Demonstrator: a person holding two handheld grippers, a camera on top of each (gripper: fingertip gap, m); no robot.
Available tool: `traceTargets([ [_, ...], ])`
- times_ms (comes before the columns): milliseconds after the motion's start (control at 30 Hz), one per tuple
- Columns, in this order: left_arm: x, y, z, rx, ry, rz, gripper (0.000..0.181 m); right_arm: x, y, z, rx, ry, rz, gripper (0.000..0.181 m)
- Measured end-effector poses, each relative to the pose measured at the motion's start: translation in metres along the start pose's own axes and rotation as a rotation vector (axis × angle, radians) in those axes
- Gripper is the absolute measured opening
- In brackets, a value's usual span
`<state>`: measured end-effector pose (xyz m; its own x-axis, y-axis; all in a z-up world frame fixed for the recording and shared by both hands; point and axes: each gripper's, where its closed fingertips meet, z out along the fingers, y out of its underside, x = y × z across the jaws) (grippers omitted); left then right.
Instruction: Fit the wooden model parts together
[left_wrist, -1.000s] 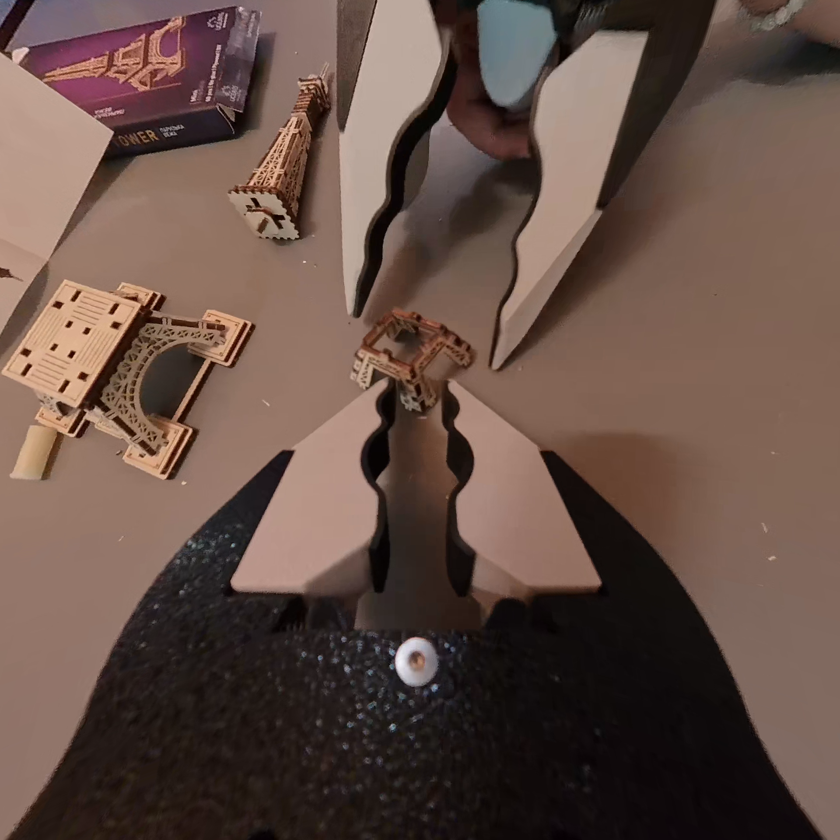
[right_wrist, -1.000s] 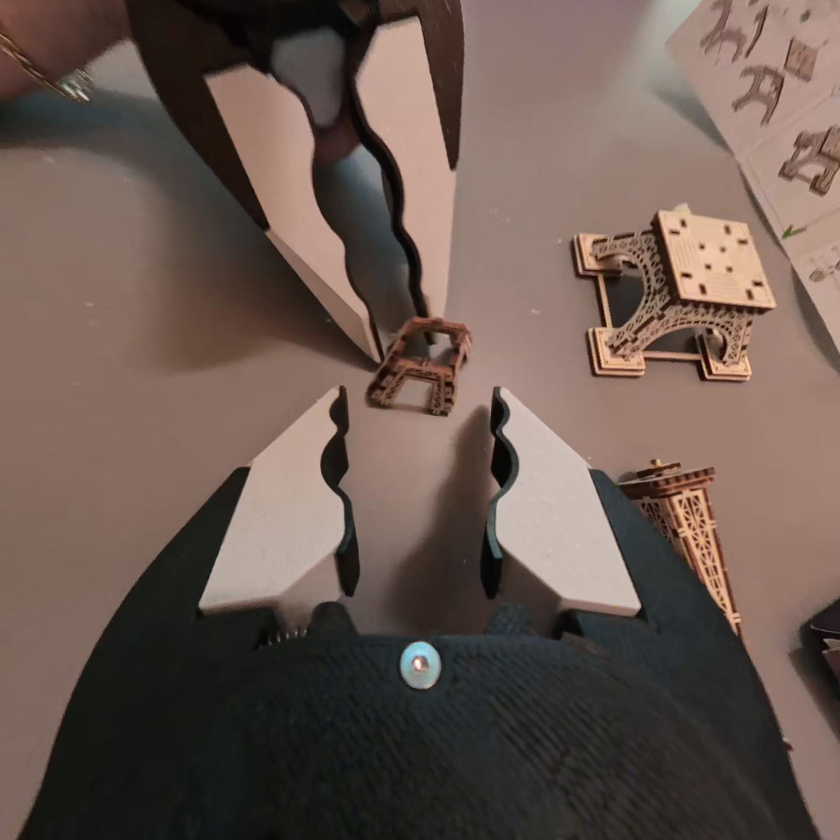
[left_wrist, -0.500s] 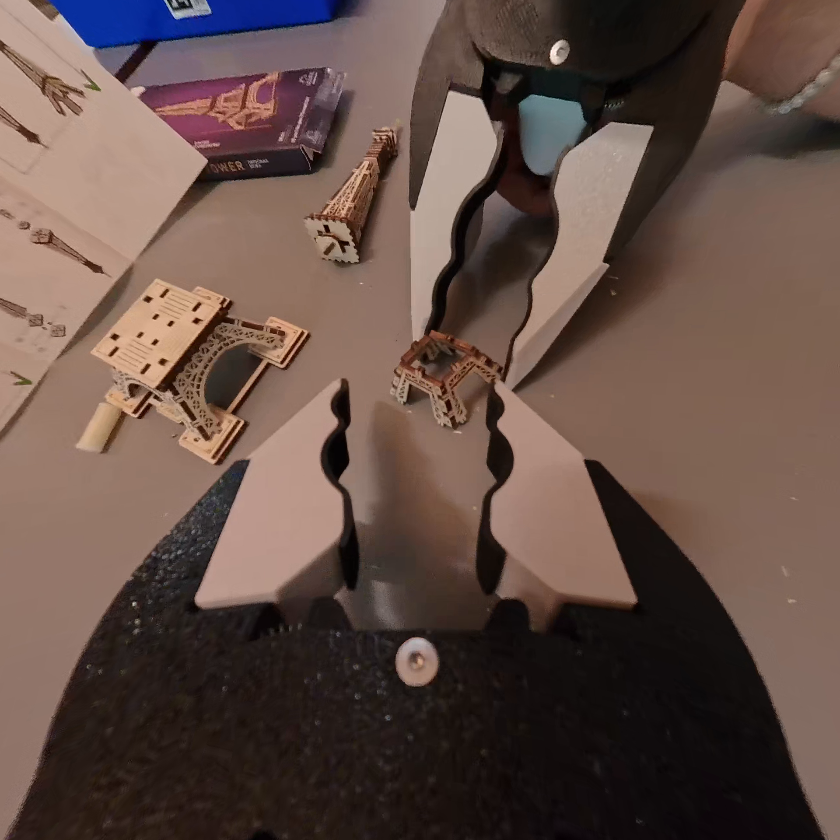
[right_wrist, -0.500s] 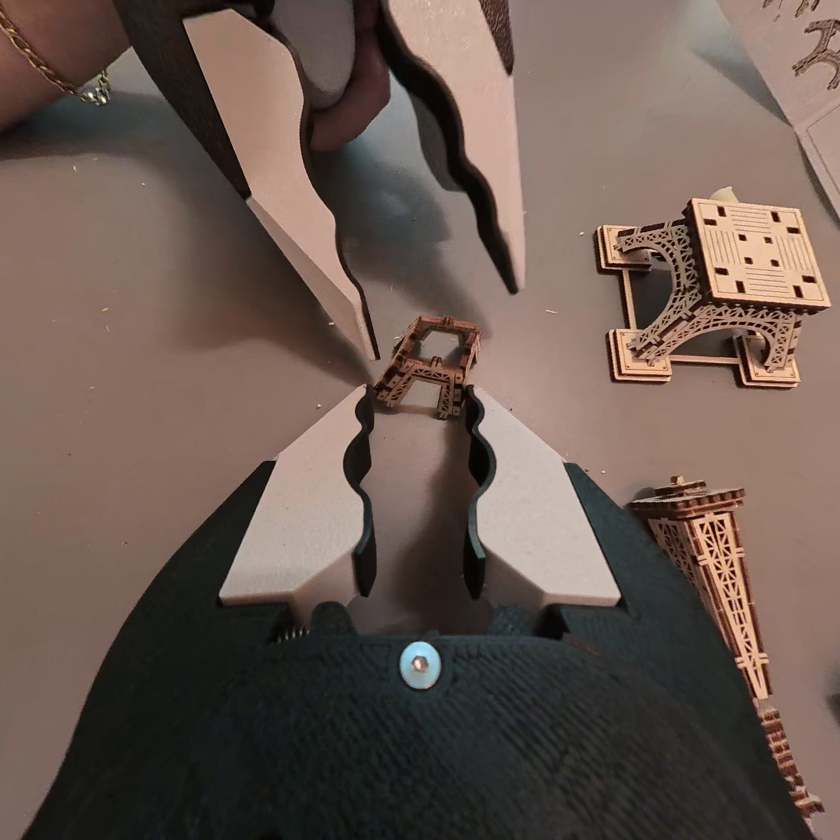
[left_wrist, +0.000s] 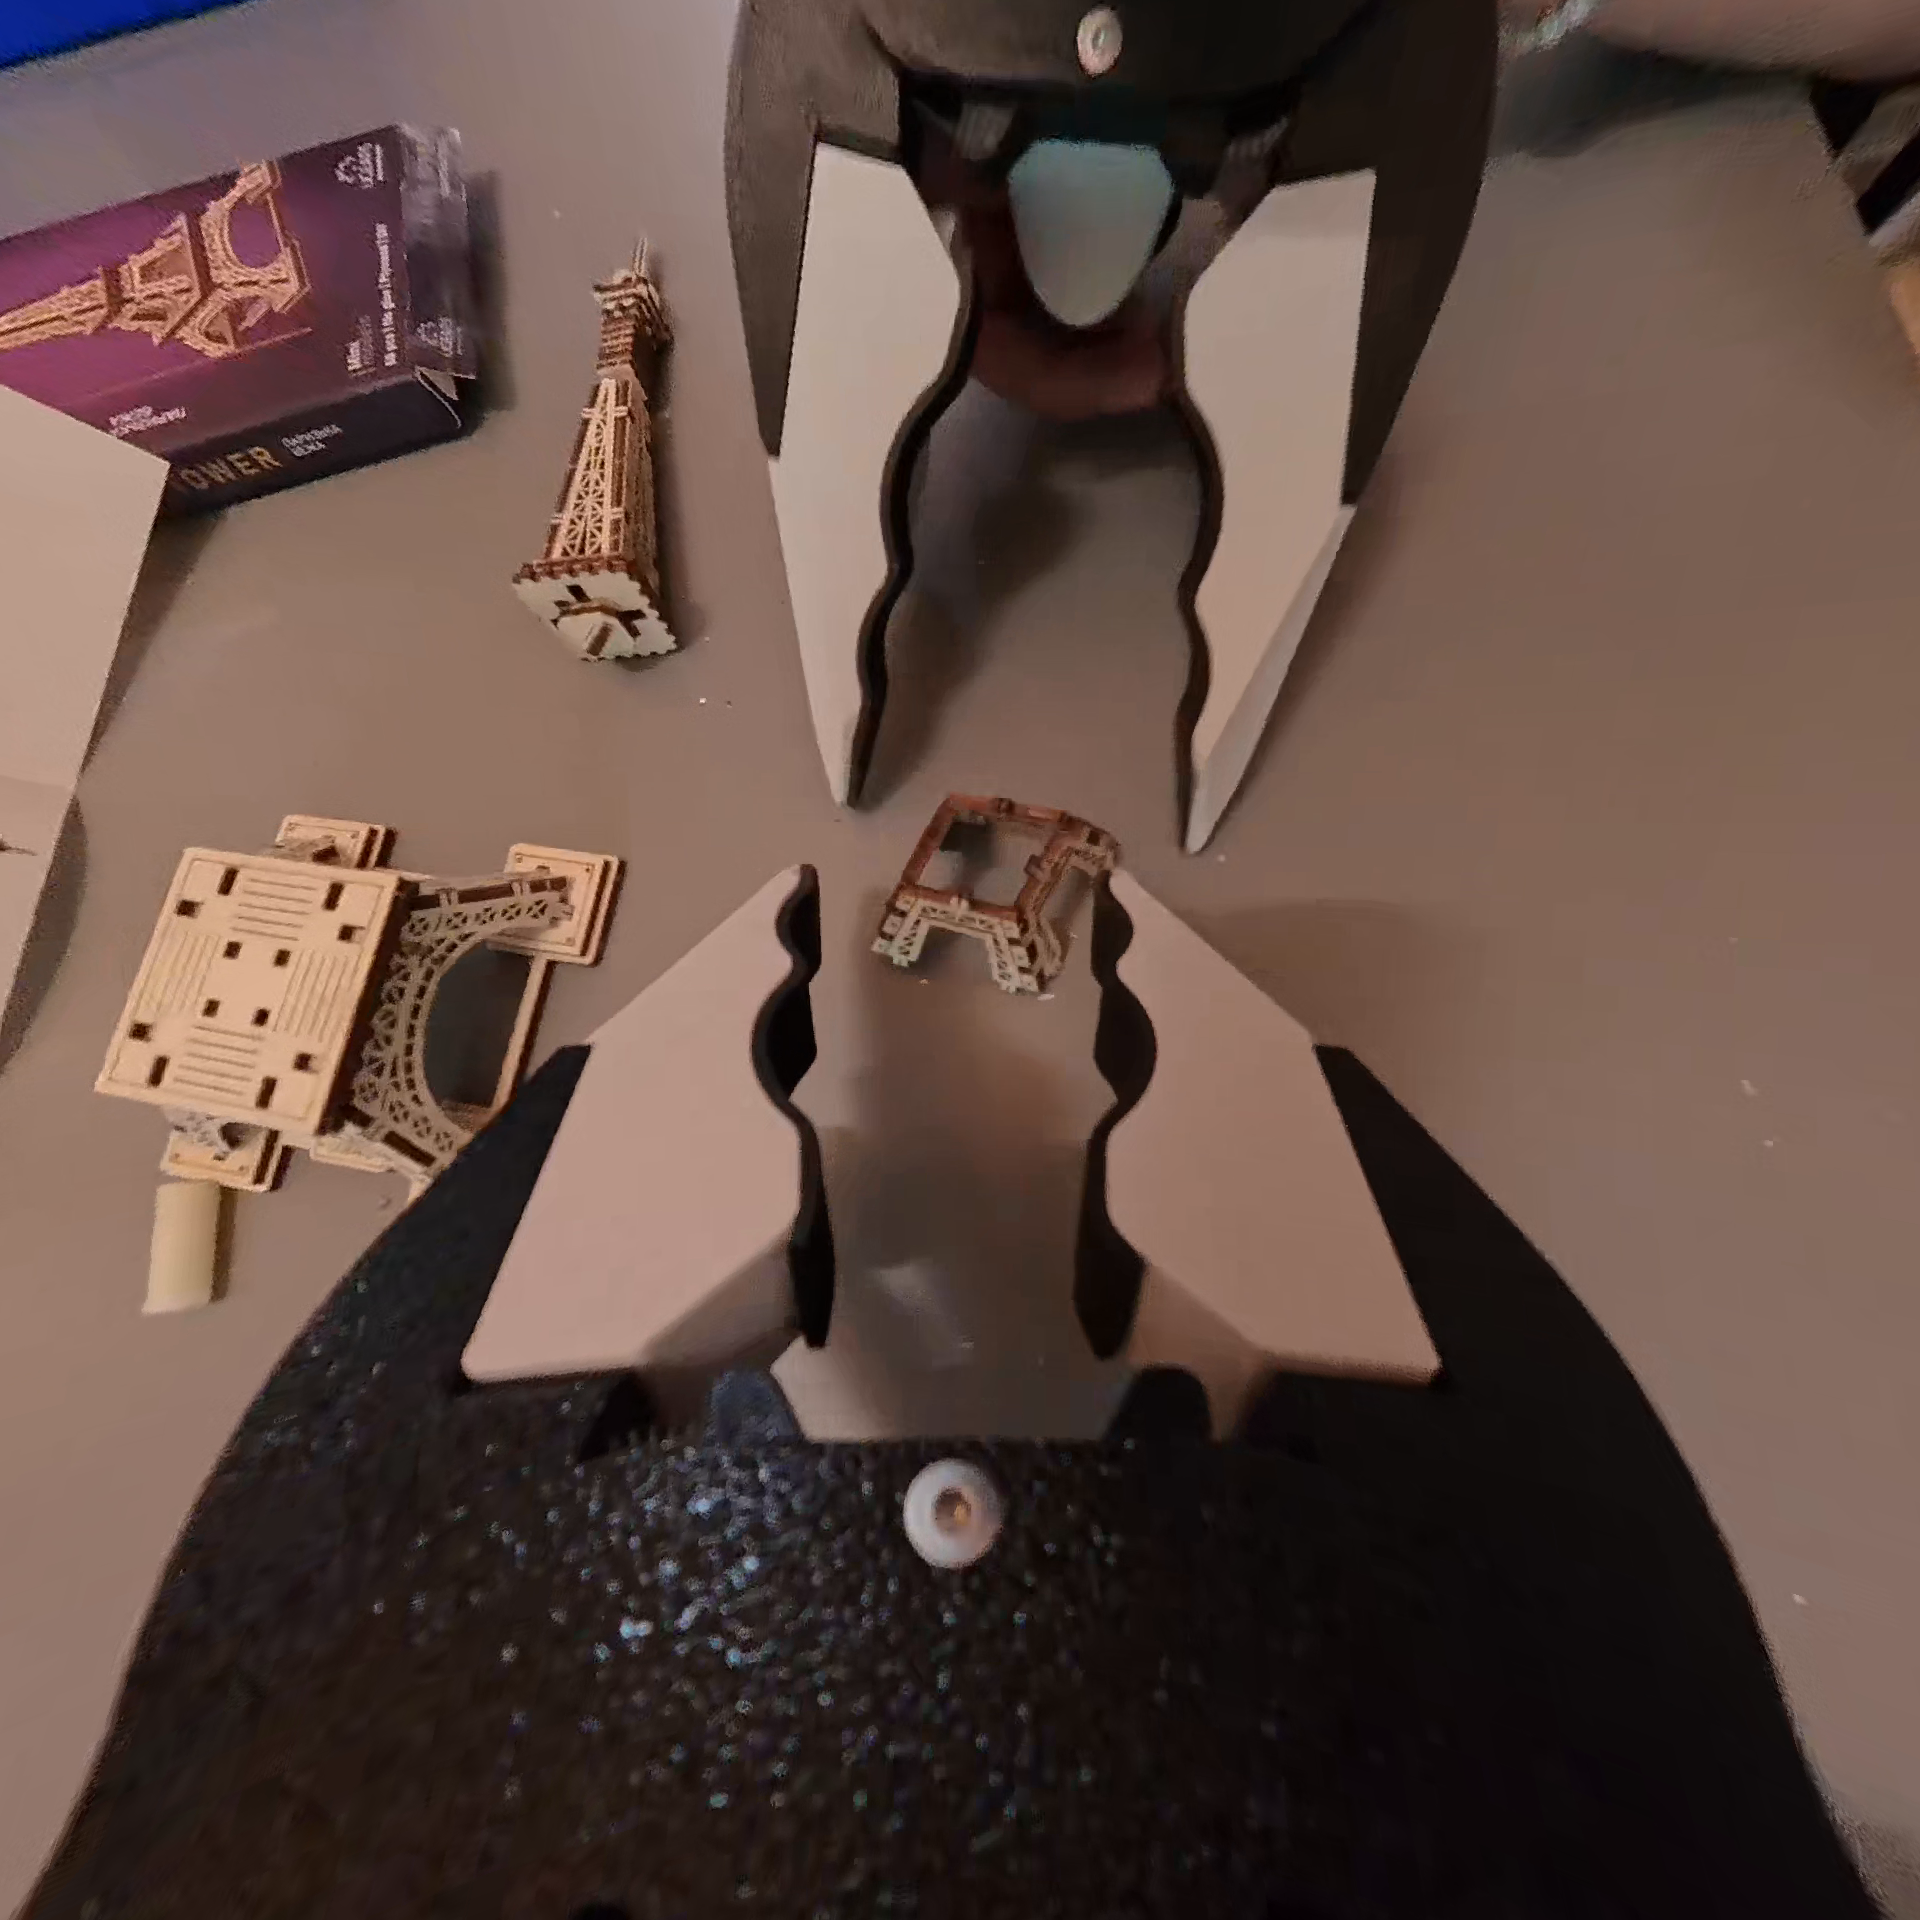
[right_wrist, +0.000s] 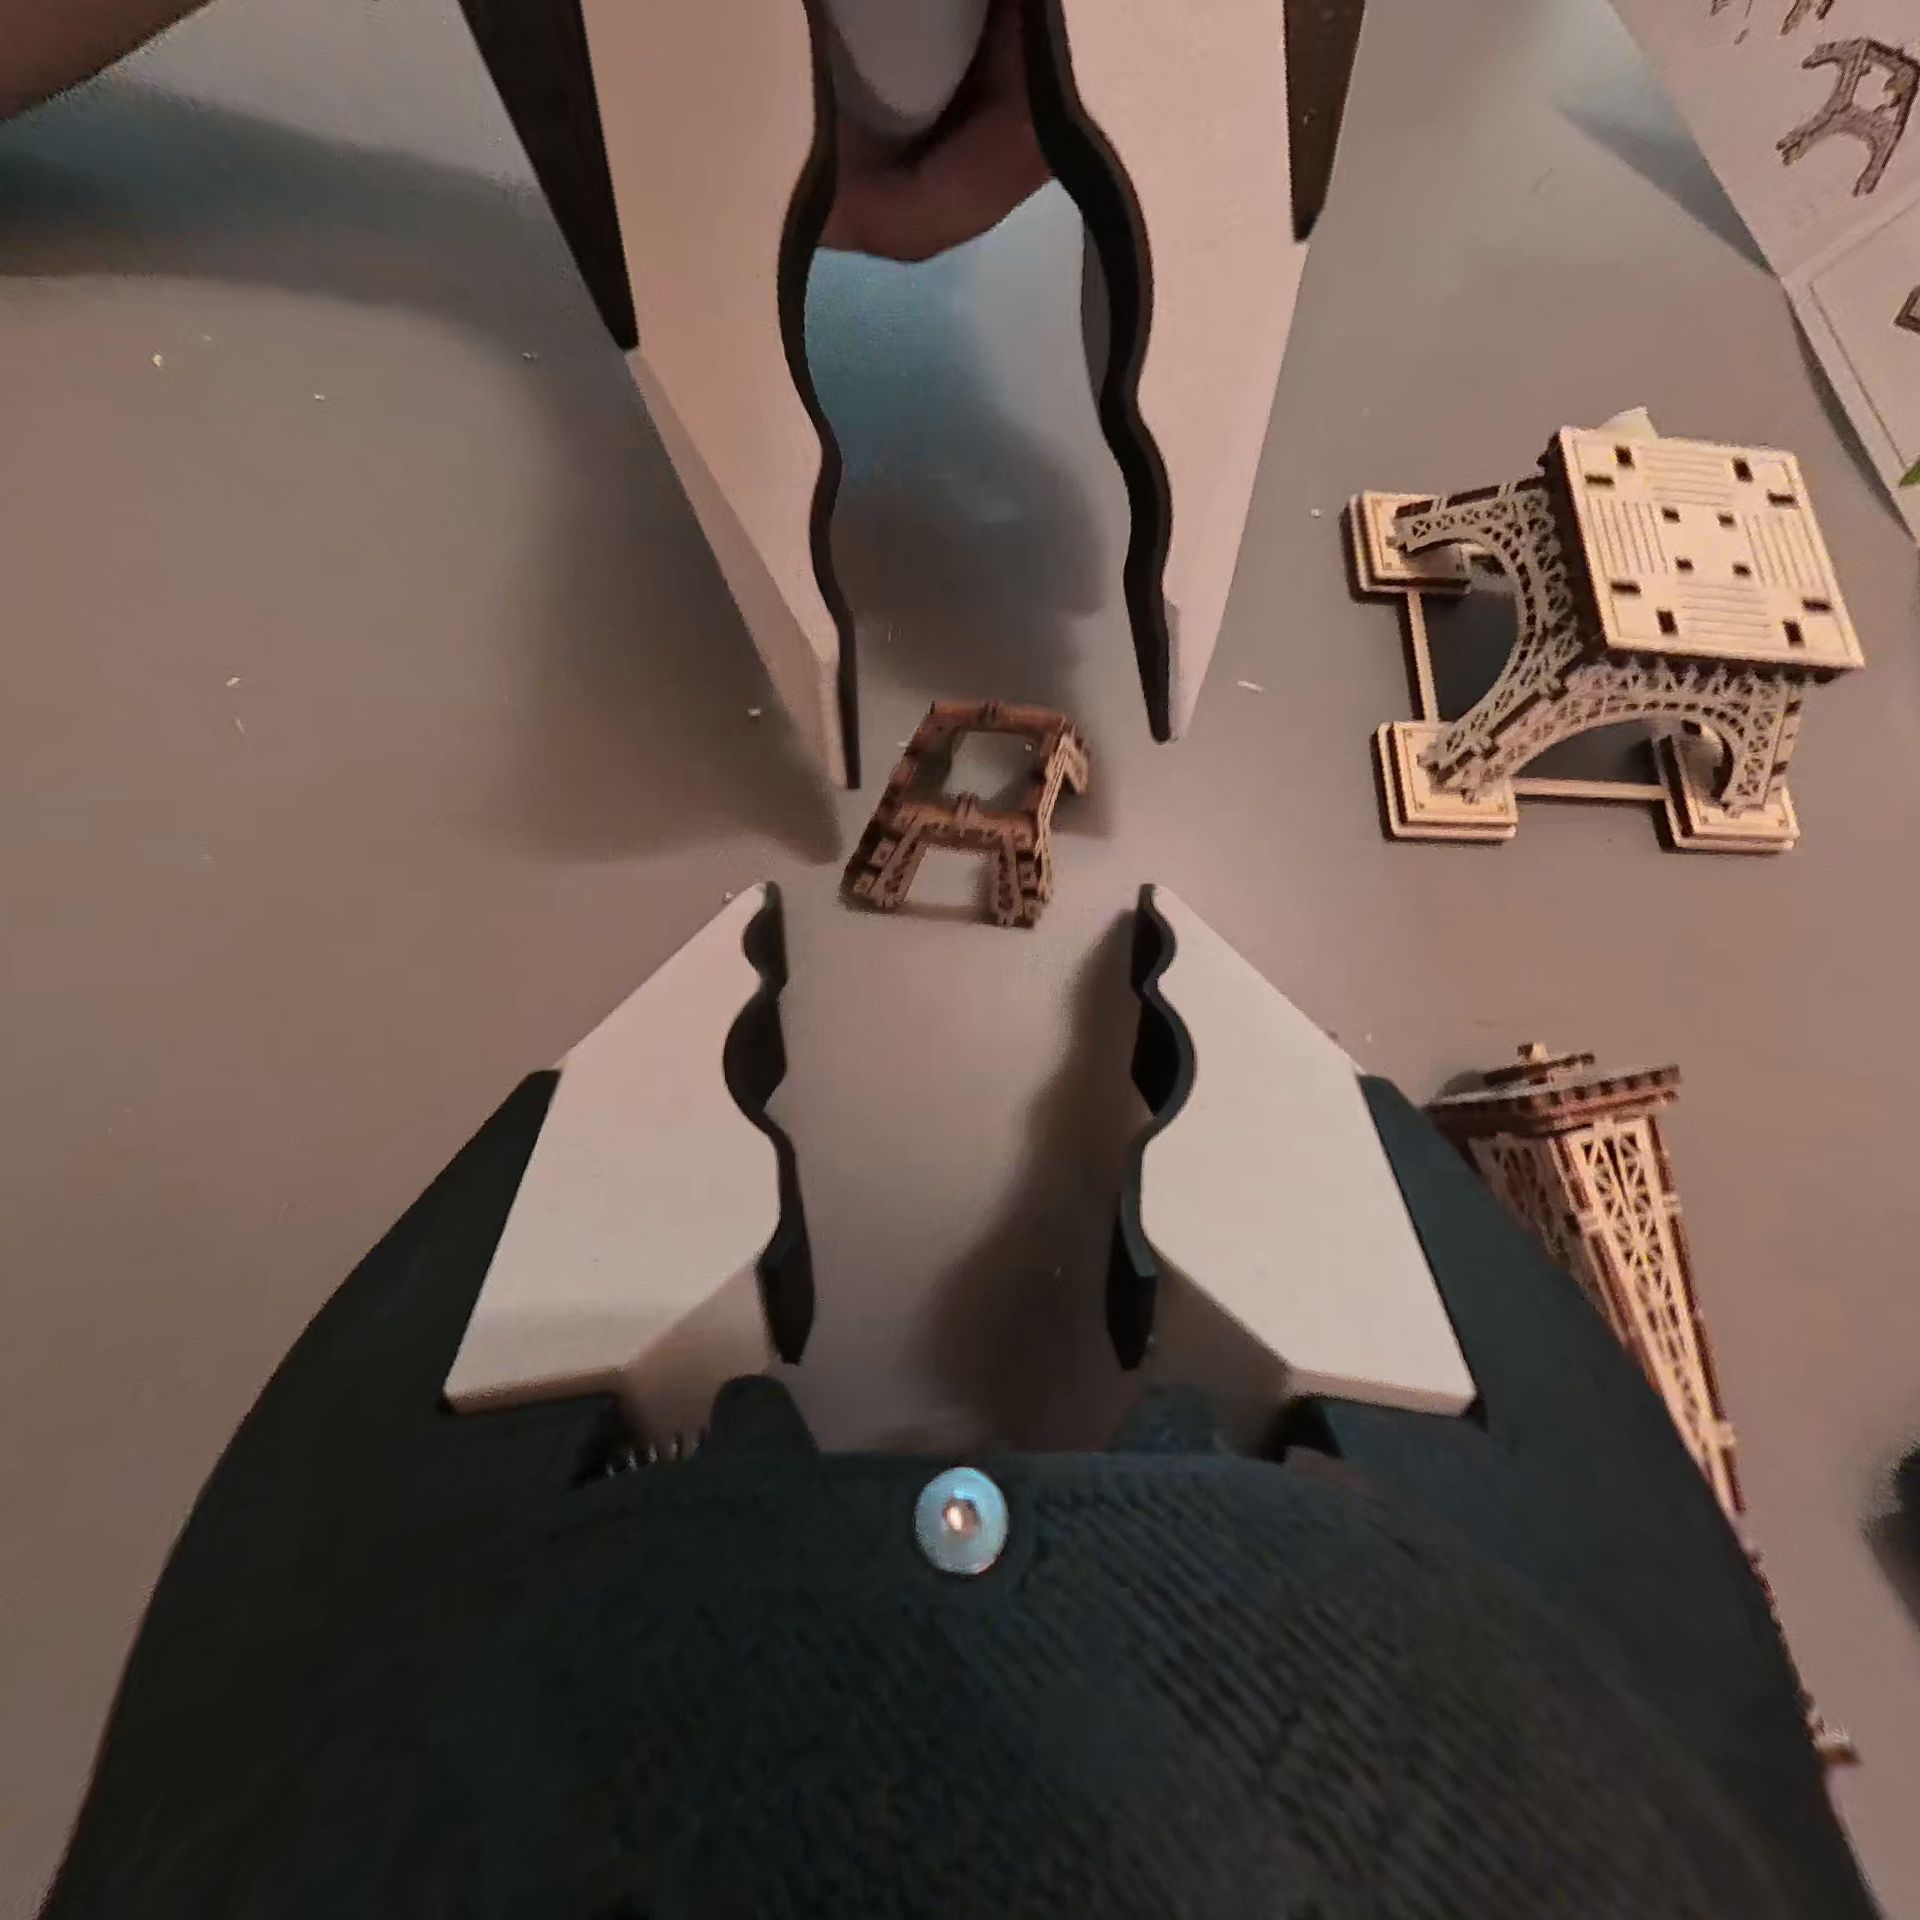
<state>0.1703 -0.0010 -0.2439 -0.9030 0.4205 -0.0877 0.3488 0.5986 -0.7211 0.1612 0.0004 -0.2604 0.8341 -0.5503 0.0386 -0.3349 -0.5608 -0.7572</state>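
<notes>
Left gripper (left_wrist: 951, 894): fingers parted, nothing held. Small brown lattice tower section (left_wrist: 992, 902): standing on the grey table (left_wrist: 1558, 935) just past its tips, free of all fingers. Right gripper (left_wrist: 1018, 821): facing from the far side, fingers likewise spread and empty. Arched tower base (left_wrist: 343, 1013): left of the near gripper, a pale cylinder (left_wrist: 187, 1257) beside it. Tapered spire section (left_wrist: 608, 499): lying on its side, farther off. Purple kit box (left_wrist: 229, 312): far left.
</notes>
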Motion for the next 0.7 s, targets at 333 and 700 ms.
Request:
traceTargets([
  [333,0.009,-0.008,0.014,0.017,0.031,0.024,0.033,0.005,-0.003,-0.011,0.054,0.056,-0.001,0.049],
  [700,0.012,-0.007,0.013,0.04,0.041,0.017,0.028,0.014,0.0,0.001,-0.005,0.037,0.042,0.064],
])
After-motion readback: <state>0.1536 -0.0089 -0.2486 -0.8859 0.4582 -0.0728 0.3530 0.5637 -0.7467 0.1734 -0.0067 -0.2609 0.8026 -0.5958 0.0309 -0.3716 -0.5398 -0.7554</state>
